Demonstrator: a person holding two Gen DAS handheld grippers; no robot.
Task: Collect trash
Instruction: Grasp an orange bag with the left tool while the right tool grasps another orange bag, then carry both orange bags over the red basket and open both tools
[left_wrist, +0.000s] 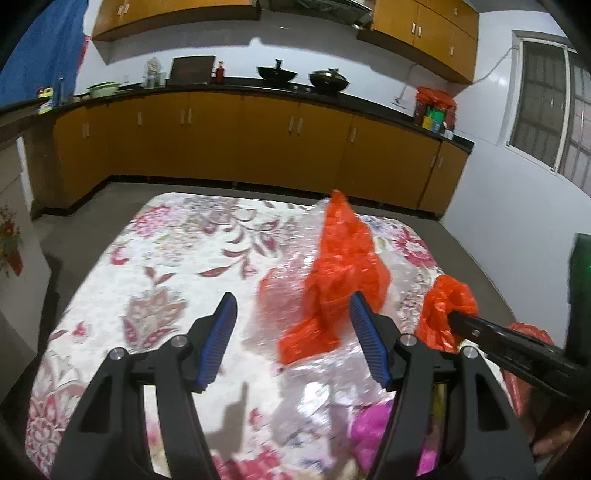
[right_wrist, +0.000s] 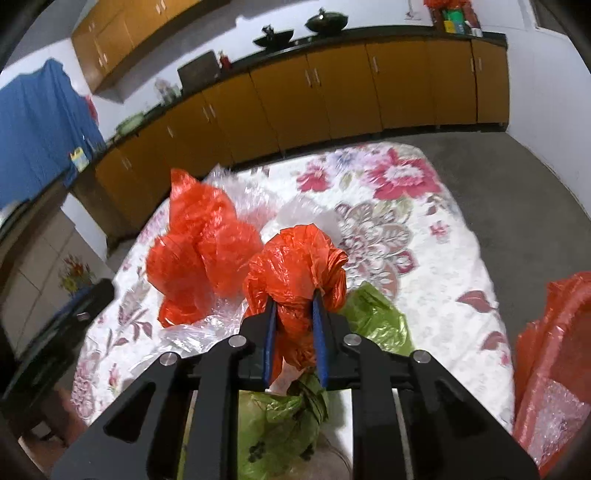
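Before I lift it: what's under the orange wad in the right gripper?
Below the orange wad held by the right gripper lies crumpled green plastic on the floral cloth. What the green plastic covers cannot be seen.

Black claw (left_wrist: 291, 341), ribbed blue pads (left_wrist: 221, 343)

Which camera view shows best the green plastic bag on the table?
The right wrist view: the green plastic bag lies crumpled just beyond and below the right gripper. The left wrist view does not show it.
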